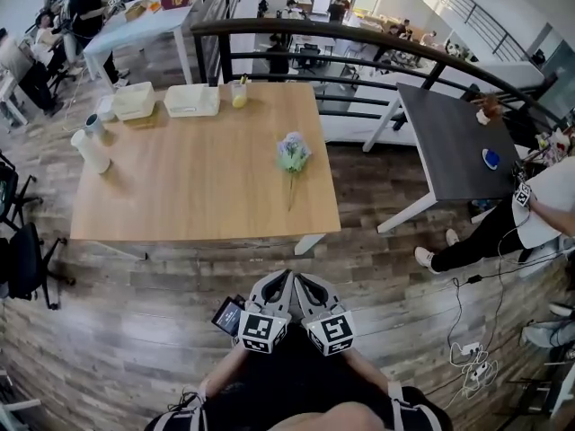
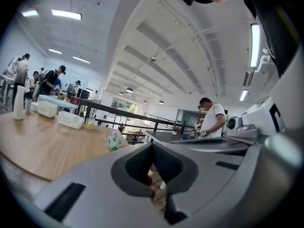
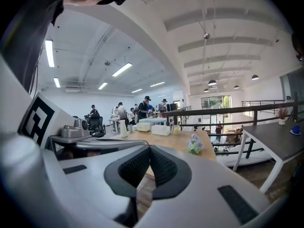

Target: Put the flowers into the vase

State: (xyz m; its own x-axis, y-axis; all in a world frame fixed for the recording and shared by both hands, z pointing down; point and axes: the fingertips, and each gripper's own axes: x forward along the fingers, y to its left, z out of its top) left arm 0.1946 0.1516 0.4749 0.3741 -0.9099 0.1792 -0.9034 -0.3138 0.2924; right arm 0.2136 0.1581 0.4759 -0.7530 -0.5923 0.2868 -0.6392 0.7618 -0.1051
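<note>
Wooden table [image 1: 207, 182] taken as landmark.

- Off its left edge: one black chair [image 1: 20, 259] is standing on the plank floor.
- On its left end: one tall white cylinder [image 1: 91, 152] is standing upright, maybe the vase, cannot tell. One smaller cup [image 1: 93, 124] is sitting just behind it.
- Along its far edge: two white boxes [image 1: 135, 100] [image 1: 191, 100] are sitting side by side. One cup with yellow contents [image 1: 239, 94] is standing to their right.
- On its right half: one bunch of flowers [image 1: 293, 155] is lying flat, stem pointing toward the near edge, well apart from the cylinder.
- Beyond its far edge: a black railing [image 1: 359, 39] is running across.
- Near side, off the table: left gripper [image 1: 280, 279] and right gripper [image 1: 304, 282] are hovering side by side over the floor, each with jaws pressed together and gripping nothing. Each cube is showing a black-and-white square marker; no readable writing anywhere.
- To its right: one dark table [image 1: 454, 137], with a person [image 1: 530, 214] sitting at its right side.
</note>
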